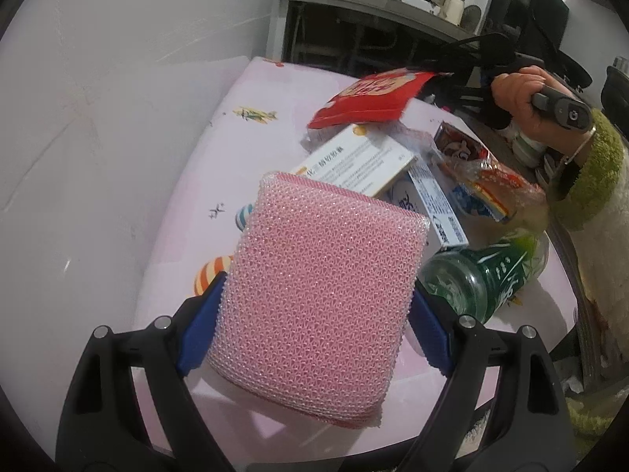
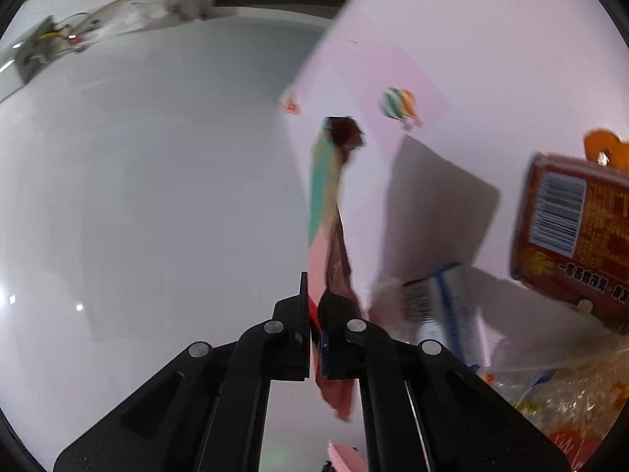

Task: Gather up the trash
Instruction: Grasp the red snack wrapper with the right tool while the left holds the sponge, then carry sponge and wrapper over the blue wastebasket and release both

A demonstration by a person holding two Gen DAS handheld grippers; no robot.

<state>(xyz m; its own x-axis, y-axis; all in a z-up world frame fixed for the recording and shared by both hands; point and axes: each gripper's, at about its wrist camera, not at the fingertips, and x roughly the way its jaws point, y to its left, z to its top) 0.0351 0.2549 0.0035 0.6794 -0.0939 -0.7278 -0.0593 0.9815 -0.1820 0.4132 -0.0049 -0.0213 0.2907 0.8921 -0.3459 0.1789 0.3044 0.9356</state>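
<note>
Left gripper (image 1: pixel 314 310) clamps a soft, light pink mesh scouring pad (image 1: pixel 322 283) by its side edges; right gripper (image 2: pixel 314 314) pinches a thin, floppy wrapper (image 2: pixel 328 212) at one end.

On the surface (image 1: pixel 188 204), boxes (image 1: pixel 354 161) lie behind the sponge (image 1: pixel 322 295); a bottle (image 1: pixel 479 275) lies to its right, a snack bag (image 1: pixel 373 98) farthest back.
</note>
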